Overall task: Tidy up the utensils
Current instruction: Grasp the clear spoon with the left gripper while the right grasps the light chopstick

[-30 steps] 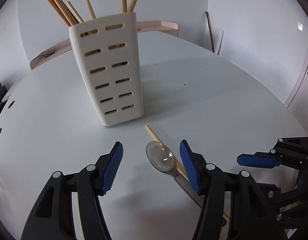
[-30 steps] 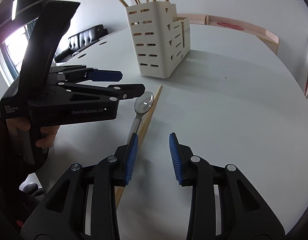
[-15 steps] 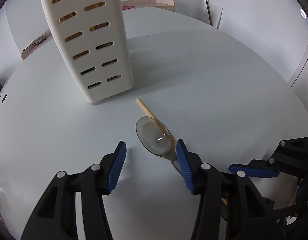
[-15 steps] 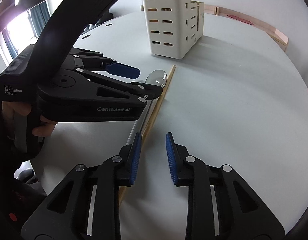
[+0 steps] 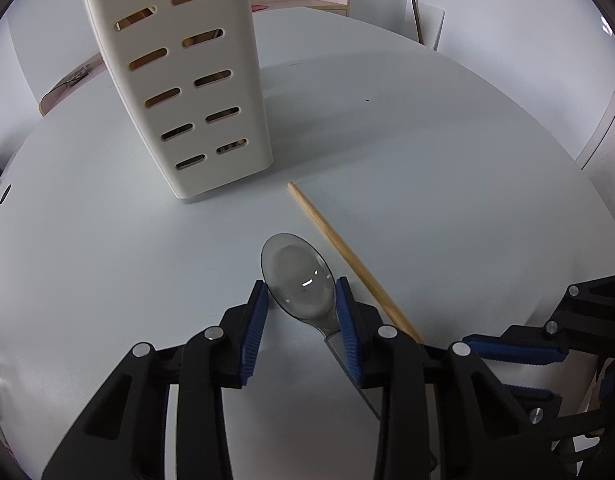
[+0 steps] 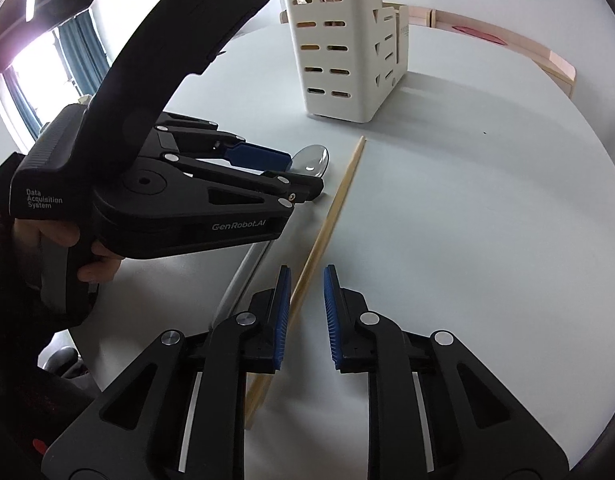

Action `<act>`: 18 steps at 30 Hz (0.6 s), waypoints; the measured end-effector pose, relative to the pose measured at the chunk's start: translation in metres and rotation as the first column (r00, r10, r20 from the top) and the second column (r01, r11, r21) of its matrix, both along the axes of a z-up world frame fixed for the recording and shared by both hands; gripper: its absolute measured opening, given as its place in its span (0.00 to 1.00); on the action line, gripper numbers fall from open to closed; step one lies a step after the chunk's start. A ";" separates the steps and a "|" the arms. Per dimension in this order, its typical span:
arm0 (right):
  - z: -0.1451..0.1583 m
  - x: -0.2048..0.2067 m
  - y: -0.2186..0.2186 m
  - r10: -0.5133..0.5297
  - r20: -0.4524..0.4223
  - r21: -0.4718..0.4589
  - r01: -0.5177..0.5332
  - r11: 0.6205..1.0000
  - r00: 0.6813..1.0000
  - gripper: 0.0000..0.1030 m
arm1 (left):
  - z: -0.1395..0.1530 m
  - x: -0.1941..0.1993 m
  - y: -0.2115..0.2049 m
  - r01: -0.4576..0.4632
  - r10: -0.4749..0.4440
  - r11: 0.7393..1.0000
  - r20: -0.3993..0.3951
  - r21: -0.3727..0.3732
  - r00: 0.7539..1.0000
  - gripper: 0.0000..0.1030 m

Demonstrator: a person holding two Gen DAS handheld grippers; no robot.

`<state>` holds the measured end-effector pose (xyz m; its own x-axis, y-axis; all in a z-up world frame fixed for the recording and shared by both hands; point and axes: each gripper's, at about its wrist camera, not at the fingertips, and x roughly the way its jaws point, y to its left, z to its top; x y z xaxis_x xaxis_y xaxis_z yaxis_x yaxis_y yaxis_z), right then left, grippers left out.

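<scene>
A metal spoon (image 5: 299, 276) lies on the white table, bowl toward the white slotted utensil holder (image 5: 179, 80). My left gripper (image 5: 301, 296) is open, its jaws on either side of the spoon's bowl, nearly touching it. A wooden chopstick (image 5: 347, 256) lies just right of the spoon. In the right wrist view the chopstick (image 6: 331, 216) runs between the jaws of my right gripper (image 6: 305, 300), which is open around its lower part. The left gripper (image 6: 283, 176) covers most of the spoon (image 6: 311, 160) there. The holder (image 6: 339, 40) stands beyond.
Several wooden chopsticks stand in the holder. A pale wooden rail (image 6: 507, 40) curves along the table's far edge. A white board (image 5: 427, 24) leans against the wall at the back. The table's edge (image 6: 87, 352) is near on the left.
My left gripper has moved forward and narrowed around the spoon's bowl. My right gripper has shifted left so the chopstick now lies between its jaws, and it has narrowed slightly.
</scene>
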<state>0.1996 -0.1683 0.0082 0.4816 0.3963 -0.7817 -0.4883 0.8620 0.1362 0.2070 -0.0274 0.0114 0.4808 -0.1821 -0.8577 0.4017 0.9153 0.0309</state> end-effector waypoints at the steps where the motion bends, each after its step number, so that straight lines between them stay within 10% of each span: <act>1: -0.001 0.001 0.002 0.001 -0.006 -0.009 -0.001 1.000 1.000 0.16 | -0.001 0.000 0.002 0.002 -0.002 1.000 0.000 -0.002 1.000 0.33; 18: -0.002 0.037 -0.002 -0.094 -0.059 -0.129 0.086 0.988 0.994 0.11 | -0.014 -0.004 0.029 0.042 -0.043 0.998 -0.002 -0.054 0.999 0.31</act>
<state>0.2370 -0.1700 0.0059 0.4578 0.2496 -0.8533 -0.4019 0.9142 0.0518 0.2030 0.0014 -0.0022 0.4687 -0.2485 -0.8477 0.4403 0.8976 -0.0197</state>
